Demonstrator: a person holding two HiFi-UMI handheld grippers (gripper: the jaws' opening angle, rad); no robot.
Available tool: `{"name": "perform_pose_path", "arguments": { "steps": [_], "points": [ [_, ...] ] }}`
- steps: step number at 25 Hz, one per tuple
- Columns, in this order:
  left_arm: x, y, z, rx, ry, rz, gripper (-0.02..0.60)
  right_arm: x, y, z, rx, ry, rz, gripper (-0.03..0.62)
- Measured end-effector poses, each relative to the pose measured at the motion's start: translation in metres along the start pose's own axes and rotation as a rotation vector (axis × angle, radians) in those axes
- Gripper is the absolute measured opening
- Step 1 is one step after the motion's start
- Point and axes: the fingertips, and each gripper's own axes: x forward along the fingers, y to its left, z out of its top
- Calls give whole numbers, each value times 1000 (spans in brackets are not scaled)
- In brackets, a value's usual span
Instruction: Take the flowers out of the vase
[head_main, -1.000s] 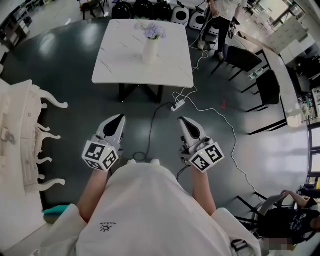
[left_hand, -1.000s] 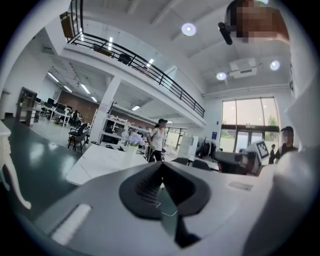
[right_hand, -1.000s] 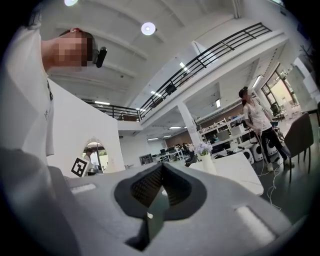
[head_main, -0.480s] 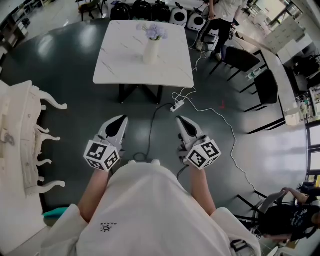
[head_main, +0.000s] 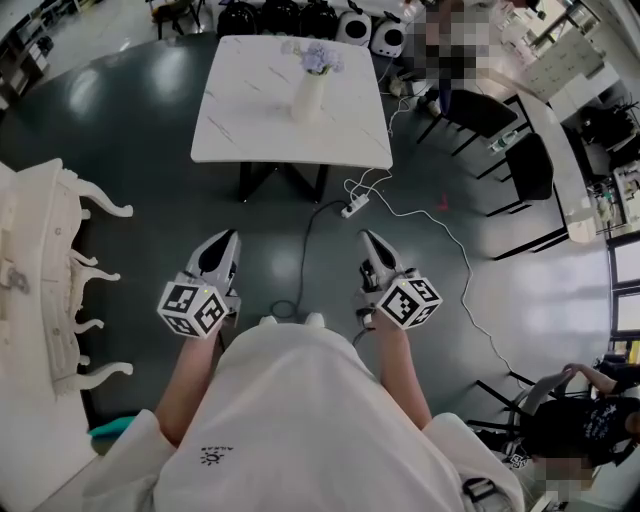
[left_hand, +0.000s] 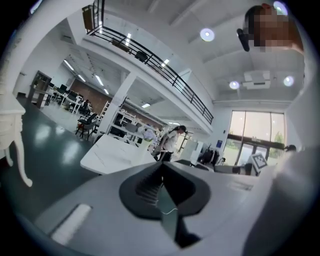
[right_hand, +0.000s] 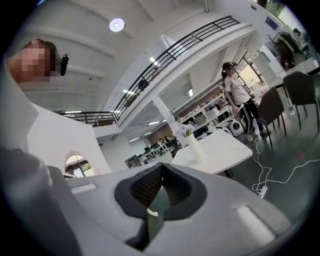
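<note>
vase (head_main: 308, 98) with flowers (head_main: 318, 60) upright on surface (head_main: 250, 115), well ahead of you, stems vertical. your right fingers (head_main: 376, 256) look slightly nearer than left fingers (head_main: 221, 256); both pairs pressed together, empty.

The flowers (head_main: 318, 58) are lilac, the vase (head_main: 309, 97) white, the table (head_main: 250, 110) white-marbled.

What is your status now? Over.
Left tool, right tool shut, empty. Flowers in vase on table, well ahead. Cable on floor between.
</note>
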Motion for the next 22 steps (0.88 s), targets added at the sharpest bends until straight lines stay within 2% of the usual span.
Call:
{"name": "perform_pose_path", "arguments": {
  "steps": [4,13,22],
  "points": [
    [-12,11,0,5,3,-5,-12,-3,-2,-7,12,-21,-71,0],
    [-23,20,0,6,10,-36,-12,4,23,-14,-1,-34,-72,0],
    [-19,22,-2,4,17,-48,-12,4,16,-14,1,-32,-89,0]
  ]
}}
